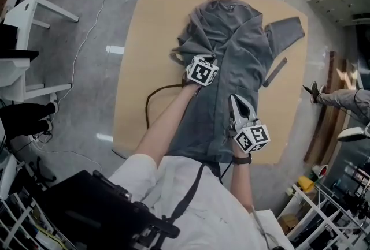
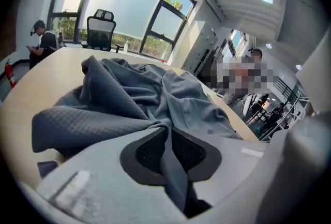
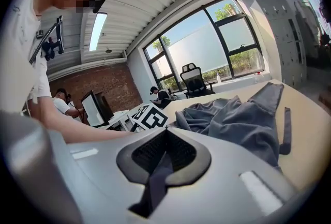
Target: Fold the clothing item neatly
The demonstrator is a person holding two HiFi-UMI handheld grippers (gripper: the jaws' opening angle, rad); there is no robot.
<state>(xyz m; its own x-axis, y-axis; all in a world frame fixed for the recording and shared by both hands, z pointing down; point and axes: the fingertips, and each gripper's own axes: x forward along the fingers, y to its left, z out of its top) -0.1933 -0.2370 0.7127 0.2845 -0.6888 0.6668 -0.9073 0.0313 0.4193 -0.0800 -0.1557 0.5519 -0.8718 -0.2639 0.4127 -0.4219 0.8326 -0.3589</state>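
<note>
Two arms forward: left claw (image 2: 168,140), right claw (image 3: 164,151) on garment (image 1: 245,49).

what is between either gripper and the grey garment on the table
Nothing visible. The left gripper and the right gripper each pinch a fold of the grey garment between their jaws, over the table.

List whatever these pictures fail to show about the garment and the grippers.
- Head view: the garment's near hem, covered by the person's body.
- Head view: the left gripper's jaws, under its marker cube.
- Right gripper view: the garment's left part, behind the forearm.
</note>
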